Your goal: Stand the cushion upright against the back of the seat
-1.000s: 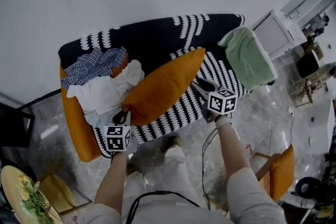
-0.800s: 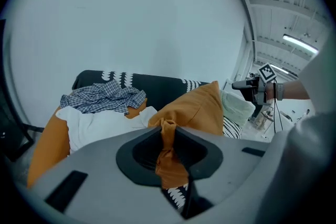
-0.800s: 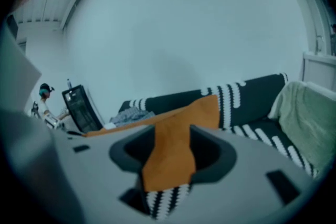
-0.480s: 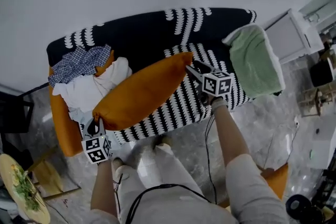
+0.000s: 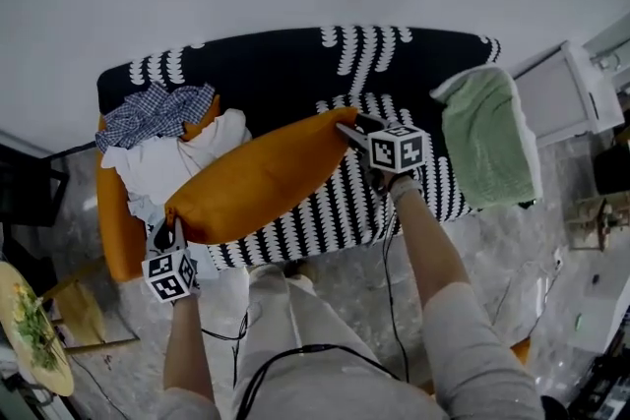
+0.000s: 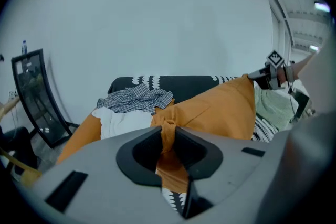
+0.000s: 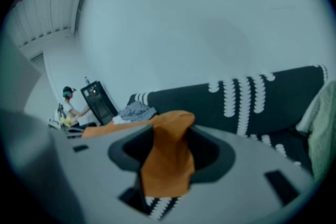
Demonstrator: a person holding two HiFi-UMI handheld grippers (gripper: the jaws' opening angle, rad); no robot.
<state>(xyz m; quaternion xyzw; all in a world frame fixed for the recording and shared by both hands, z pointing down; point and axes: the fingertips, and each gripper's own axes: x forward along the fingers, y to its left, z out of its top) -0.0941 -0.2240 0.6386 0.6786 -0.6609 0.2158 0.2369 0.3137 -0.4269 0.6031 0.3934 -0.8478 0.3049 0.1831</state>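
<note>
left gripper [image 5: 165, 233] pinches orange cushion [image 5: 261, 177] lower-left corner; right gripper [image 5: 347, 131] jaws just been opening, loose round upper-right corner; sofa backrest [image 5: 276, 74] open behind.

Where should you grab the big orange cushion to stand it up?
By its two pointed end corners, one from each end: the cushion lies long and slanted across the seat, too fat to pinch mid-body. The left gripper pinches the near corner; the right gripper, jaws just opening, has the far corner between them.
</note>
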